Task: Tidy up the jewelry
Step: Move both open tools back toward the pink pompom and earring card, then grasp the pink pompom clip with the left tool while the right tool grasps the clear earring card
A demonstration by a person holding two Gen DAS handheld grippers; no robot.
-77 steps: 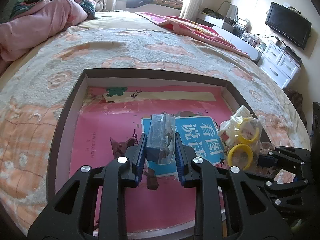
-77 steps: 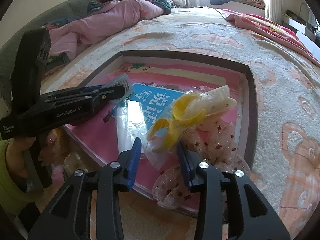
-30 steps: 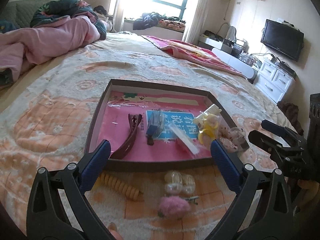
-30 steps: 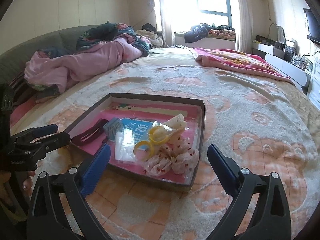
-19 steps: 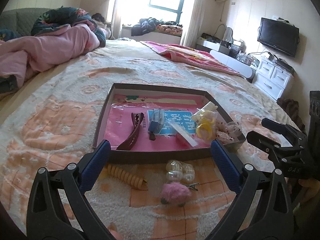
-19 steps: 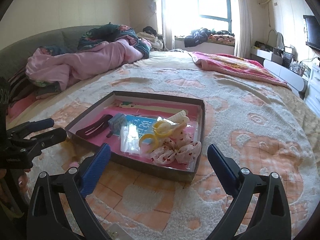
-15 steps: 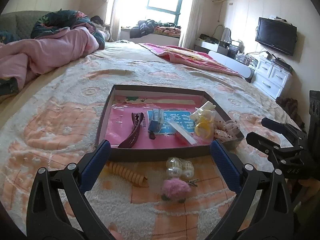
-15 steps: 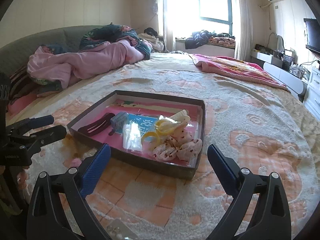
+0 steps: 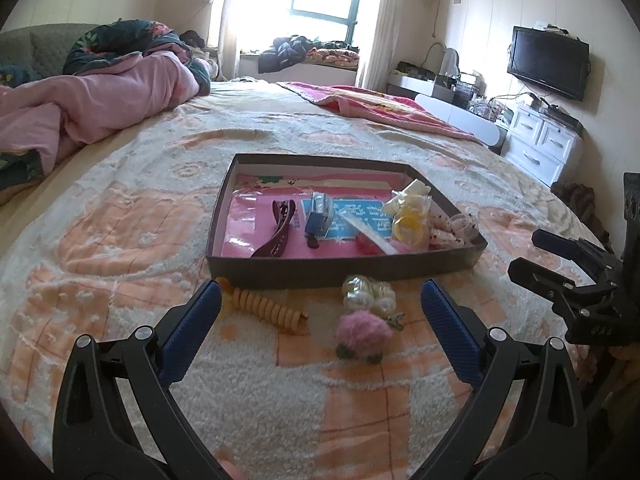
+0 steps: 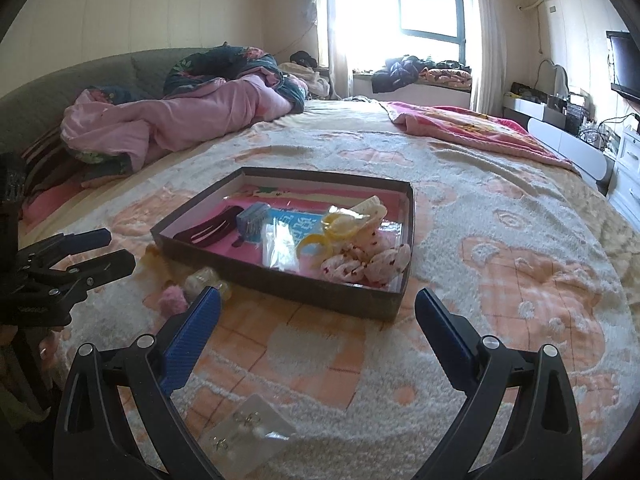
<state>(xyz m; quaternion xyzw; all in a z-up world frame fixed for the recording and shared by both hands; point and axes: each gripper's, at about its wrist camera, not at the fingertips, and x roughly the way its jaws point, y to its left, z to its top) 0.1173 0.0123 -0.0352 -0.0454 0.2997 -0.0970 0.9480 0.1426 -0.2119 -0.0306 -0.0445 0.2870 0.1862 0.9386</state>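
A shallow brown box (image 9: 340,270) (image 10: 280,278) lies on the bed, holding a maroon hair clip (image 9: 279,229), a small bagged blue item (image 9: 319,216), yellow rings in a bag (image 9: 408,222) and dotted scrunchies (image 10: 368,260). On the blanket in front of it lie an orange spiral tie (image 9: 264,306), a pearly clip (image 9: 368,290) and a pink fuzzy clip (image 9: 362,334). A clear bag of earrings (image 10: 248,434) lies close to my right gripper (image 10: 316,320). My left gripper (image 9: 320,312) hangs wide open above the loose pieces. My right gripper is wide open too, in front of the box.
The blanket (image 10: 500,264) is cream and orange and spreads wide to the right of the box. A pink quilt (image 9: 100,96) is heaped at the far left. White drawers (image 9: 548,144) and a television (image 9: 548,62) stand beyond the bed's right edge.
Both grippers have let go of the bagged items inside the box, opened wide and drawn back. The box now sits farther off, and the loose pieces on the blanket have come into view.
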